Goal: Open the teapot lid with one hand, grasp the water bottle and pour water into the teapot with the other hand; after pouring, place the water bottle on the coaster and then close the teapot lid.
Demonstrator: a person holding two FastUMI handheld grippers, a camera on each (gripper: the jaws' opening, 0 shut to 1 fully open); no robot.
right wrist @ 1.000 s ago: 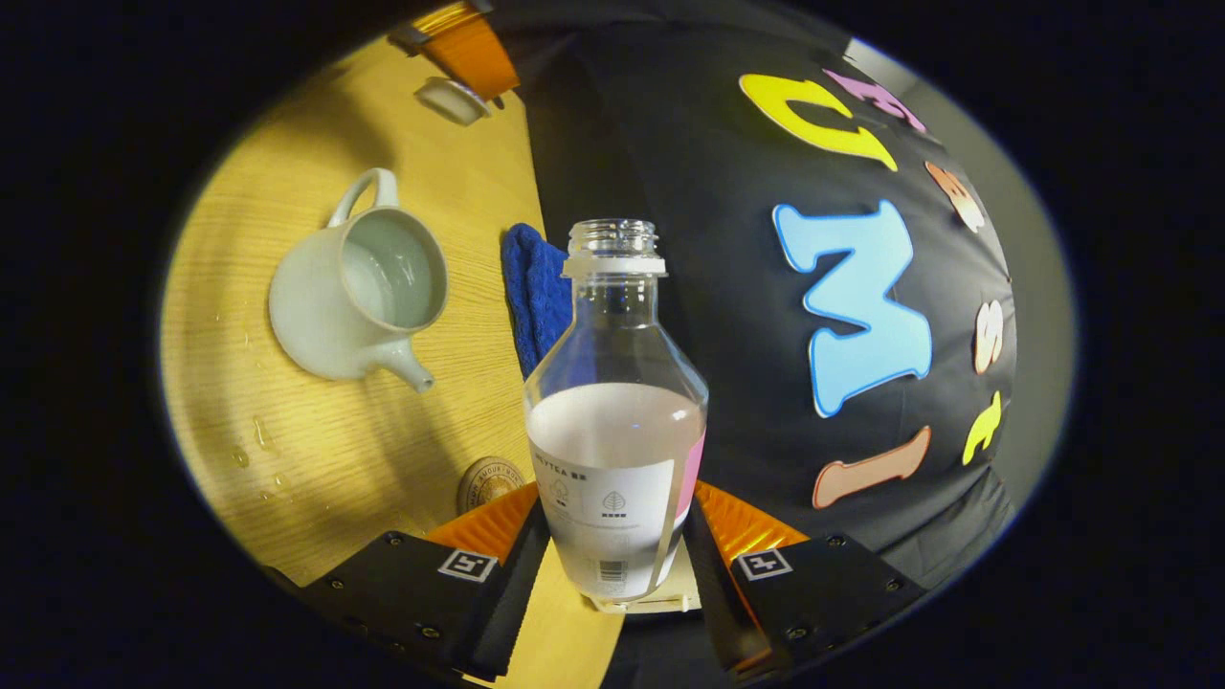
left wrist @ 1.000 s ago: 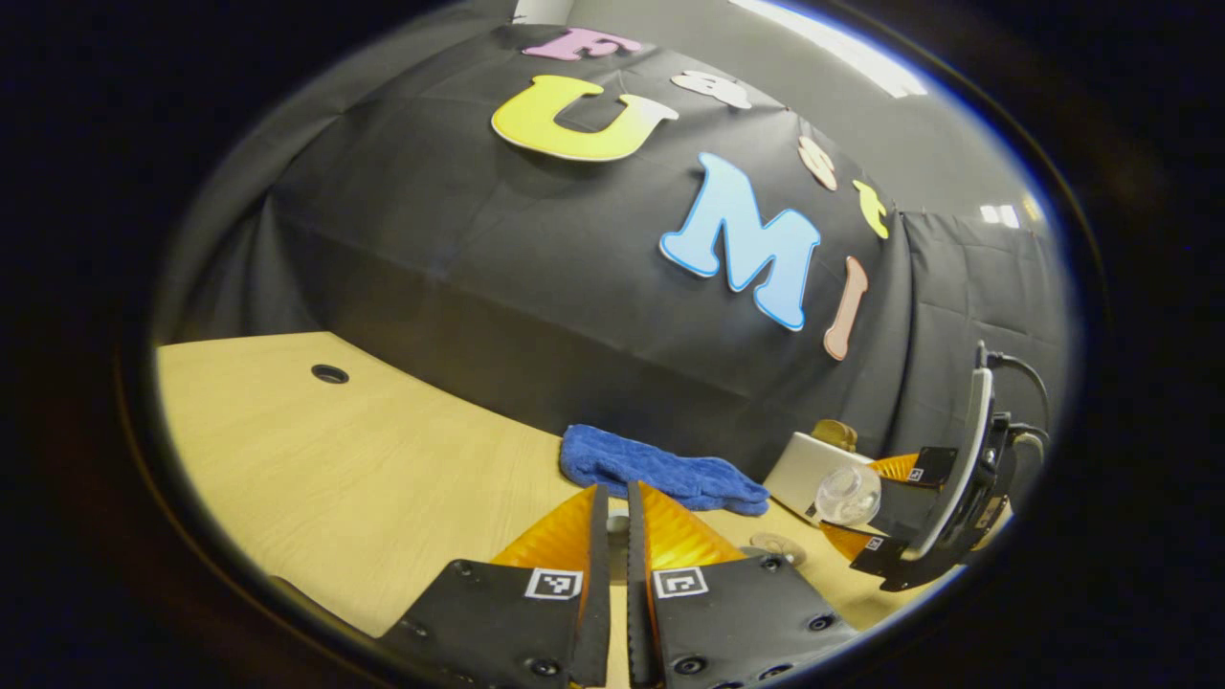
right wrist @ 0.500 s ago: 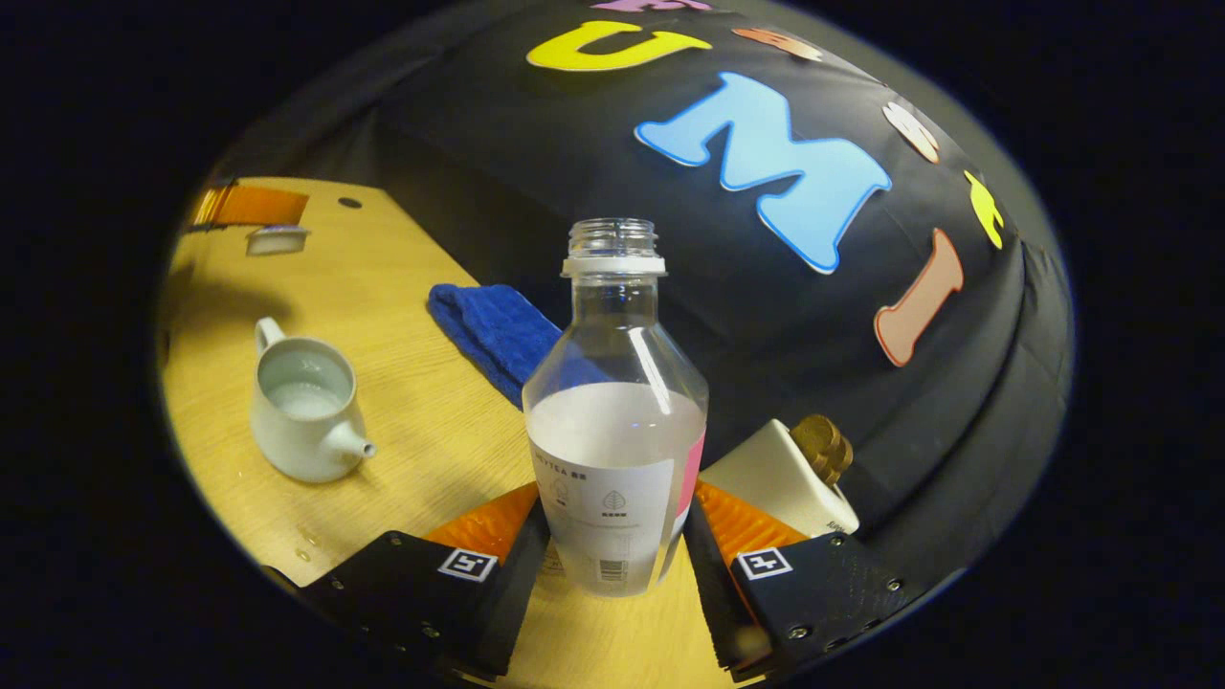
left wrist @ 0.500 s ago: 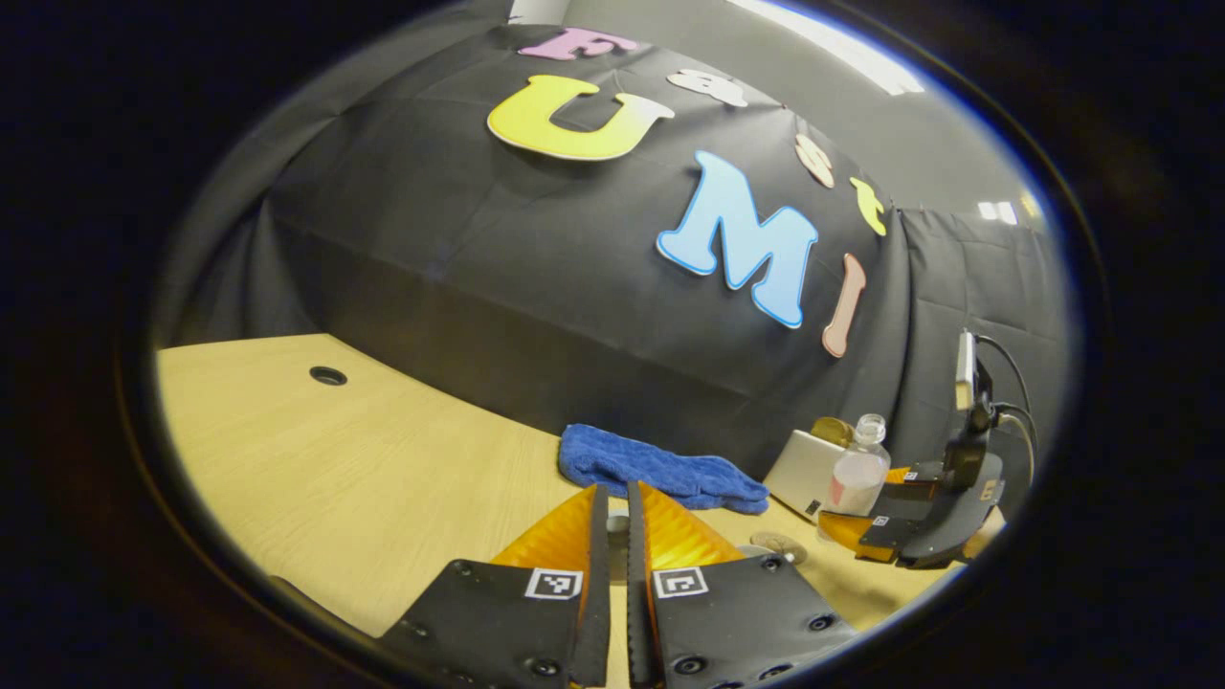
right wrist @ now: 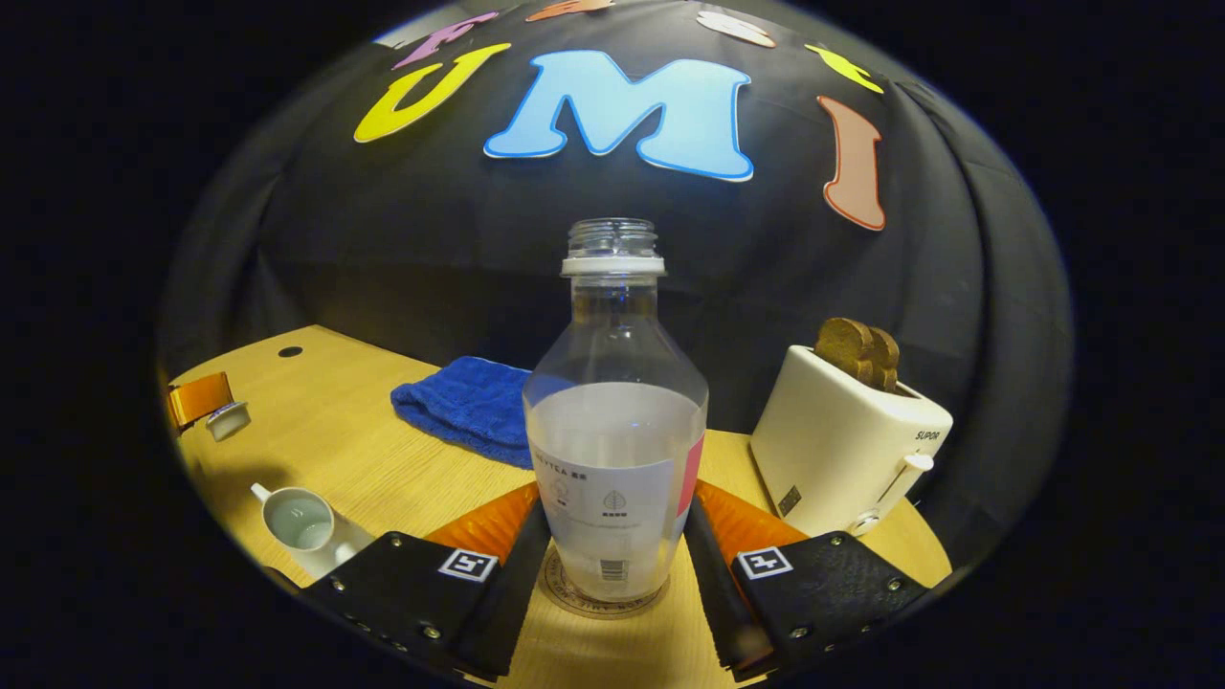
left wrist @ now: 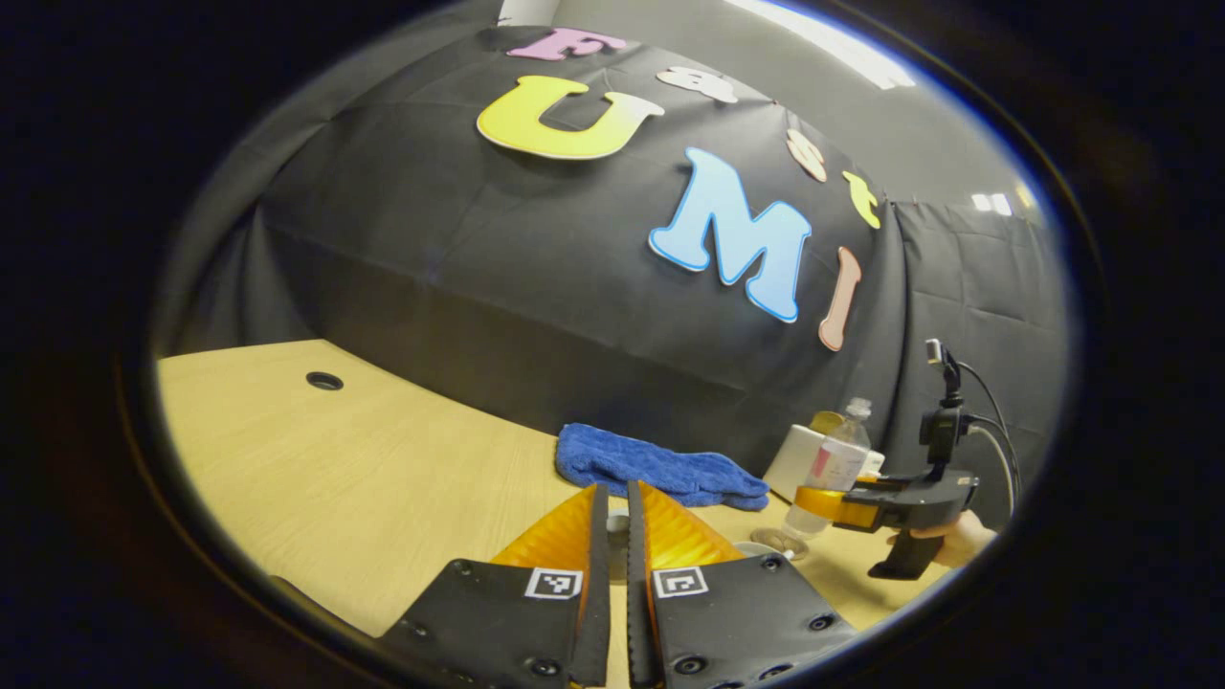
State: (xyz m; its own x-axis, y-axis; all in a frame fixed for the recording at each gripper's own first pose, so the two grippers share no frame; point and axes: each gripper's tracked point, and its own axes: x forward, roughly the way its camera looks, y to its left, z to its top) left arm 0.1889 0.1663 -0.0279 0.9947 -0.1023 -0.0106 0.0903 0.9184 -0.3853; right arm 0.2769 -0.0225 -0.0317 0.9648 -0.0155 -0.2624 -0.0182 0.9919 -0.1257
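Right gripper (right wrist: 612,565): both fingers pressed on the lower sides of the water bottle (right wrist: 612,450), one on each side, holding it upright.
Water bottle: uncapped, about half full; its base sat on or just above the round coaster (right wrist: 601,601) between the fingers, and contact could not be told.
Teapot (right wrist: 301,524): low and well to the left of the right gripper, lid off, on the wooden table (right wrist: 383,469).
Left gripper (left wrist: 617,550): fingers narrow, nearly together, with the small white teapot lid (left wrist: 619,524) partly seen at their tips; in the right gripper view the lid (right wrist: 228,419) hung from those tips.
Blue cloth (right wrist: 464,407): beyond the bottle, slightly left.
Toaster (right wrist: 842,450): to the right of the bottle, toast in its slot.
From the left gripper: the bottle (left wrist: 831,469) and a hand (left wrist: 952,545) holding the right gripper stood far right.
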